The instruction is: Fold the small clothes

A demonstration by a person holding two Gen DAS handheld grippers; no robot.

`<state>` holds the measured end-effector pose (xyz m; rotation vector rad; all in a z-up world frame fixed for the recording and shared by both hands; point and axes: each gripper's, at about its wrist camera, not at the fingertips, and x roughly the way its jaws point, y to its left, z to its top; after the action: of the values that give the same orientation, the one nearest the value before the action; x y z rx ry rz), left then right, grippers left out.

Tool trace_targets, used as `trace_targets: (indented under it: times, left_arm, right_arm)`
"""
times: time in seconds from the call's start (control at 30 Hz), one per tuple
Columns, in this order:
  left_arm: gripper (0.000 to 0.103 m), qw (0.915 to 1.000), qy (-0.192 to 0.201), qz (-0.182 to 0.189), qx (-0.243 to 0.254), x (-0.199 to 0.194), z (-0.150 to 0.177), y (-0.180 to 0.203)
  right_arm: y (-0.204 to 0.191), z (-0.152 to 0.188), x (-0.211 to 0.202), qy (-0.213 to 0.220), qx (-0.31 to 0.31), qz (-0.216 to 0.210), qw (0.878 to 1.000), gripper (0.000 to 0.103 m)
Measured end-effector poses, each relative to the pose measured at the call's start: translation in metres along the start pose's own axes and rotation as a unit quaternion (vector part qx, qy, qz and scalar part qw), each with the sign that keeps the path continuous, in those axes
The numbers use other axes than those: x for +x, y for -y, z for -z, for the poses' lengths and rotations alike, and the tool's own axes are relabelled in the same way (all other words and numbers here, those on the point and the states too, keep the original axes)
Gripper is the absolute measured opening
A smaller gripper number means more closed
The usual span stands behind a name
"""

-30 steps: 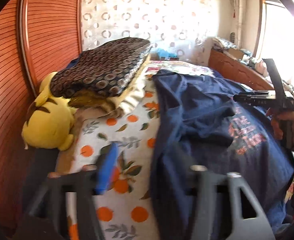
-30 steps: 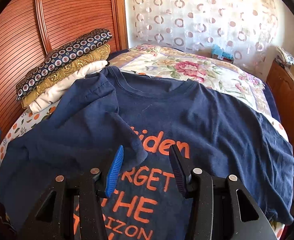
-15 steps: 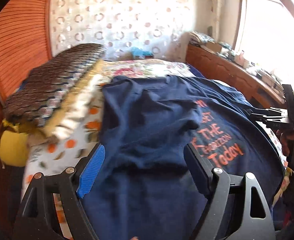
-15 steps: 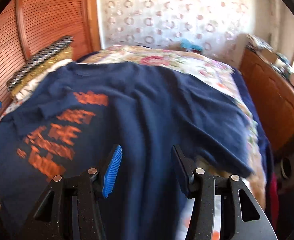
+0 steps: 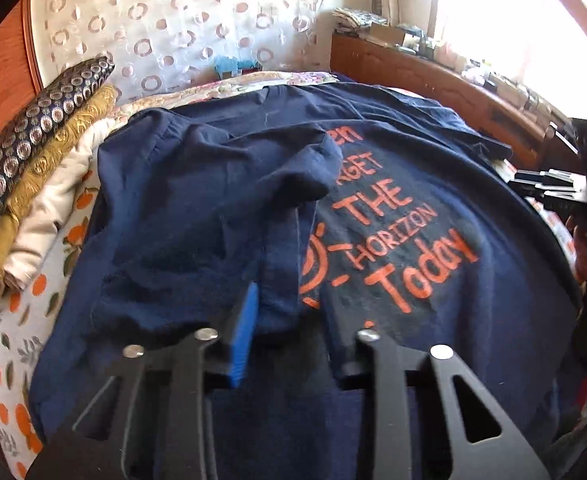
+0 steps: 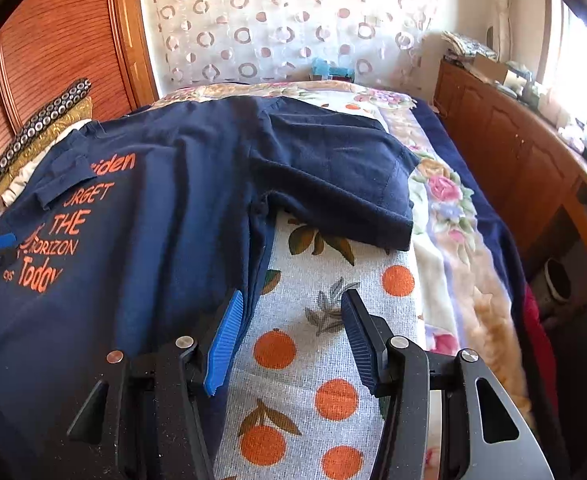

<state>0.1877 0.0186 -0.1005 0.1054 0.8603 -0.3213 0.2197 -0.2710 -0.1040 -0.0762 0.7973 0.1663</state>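
T-shirt: navy, orange lettering, spread on the bed; one sleeve folded inward over the chest.
Left claw: jaws just closing, fabric of the shirt's folded side bunched between them; grip looks made.
Right claw: half open, empty, over the orange-print sheet just beside the shirt's edge.
Folded stack: at the headboard.
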Motion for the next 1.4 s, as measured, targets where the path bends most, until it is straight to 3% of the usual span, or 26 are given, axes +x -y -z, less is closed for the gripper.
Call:
trace_targets:
  times: [0.03, 0.1, 0.47, 0.5, 0.57, 0.6, 0.63, 0.67, 0.87, 1.33, 1.4]
  left_arm:
    - [0.014, 1.0, 0.0, -0.005, 0.001, -0.002, 0.0, -0.002]
    - [0.006, 1.0, 0.004, -0.001, 0.002, -0.009, 0.0, -0.004]
    - [0.006, 0.9993, 0.034, 0.008, 0.015, -0.063, 0.004, 0.012]
    - [0.009, 0.9994, 0.031, 0.002, 0.018, -0.064, 0.003, 0.014]
    - [0.037, 0.9992, 0.031, -0.005, 0.023, -0.061, 0.0, 0.017]
    - [0.06, 0.9991, 0.036, 0.0, 0.023, -0.061, -0.001, 0.018]
    - [0.075, 0.999, 0.039, 0.006, 0.021, -0.06, -0.002, 0.019]
    - [0.079, 0.999, 0.041, 0.013, 0.016, -0.059, -0.004, 0.018]
    - [0.08, 0.9992, 0.035, 0.016, -0.007, -0.041, -0.013, 0.023]
    - [0.08, 0.9998, 0.002, 0.017, 0.005, 0.01, -0.012, 0.048]
    - [0.08, 0.9999, 0.001, 0.012, 0.007, 0.015, -0.009, 0.049]
  right_arm:
    - [-0.001, 0.0, 0.0, 0.001, 0.002, 0.0, 1.0, 0.053]
    - [0.005, 0.0, -0.001, 0.004, 0.002, 0.0, 1.0, 0.053]
    - [0.009, 0.002, 0.003, 0.006, 0.002, 0.001, 1.0, 0.054]
    - [0.009, 0.002, 0.003, 0.006, 0.002, 0.001, 1.0, 0.054]
    - [0.01, 0.002, 0.003, 0.007, 0.002, 0.001, 1.0, 0.055]
    - [0.01, 0.002, 0.004, 0.007, 0.002, 0.001, 1.0, 0.055]
    - [0.01, 0.002, 0.004, 0.006, 0.001, 0.001, 1.0, 0.055]
    - [0.01, 0.002, 0.004, 0.006, 0.001, 0.001, 1.0, 0.055]
    - [0.01, 0.002, 0.004, 0.006, 0.001, 0.001, 1.0, 0.055]
    - [0.018, 0.0, 0.0, 0.008, 0.007, -0.004, 1.0, 0.055]
    - [0.024, 0.0, -0.001, 0.011, 0.008, 0.013, 1.0, 0.055]
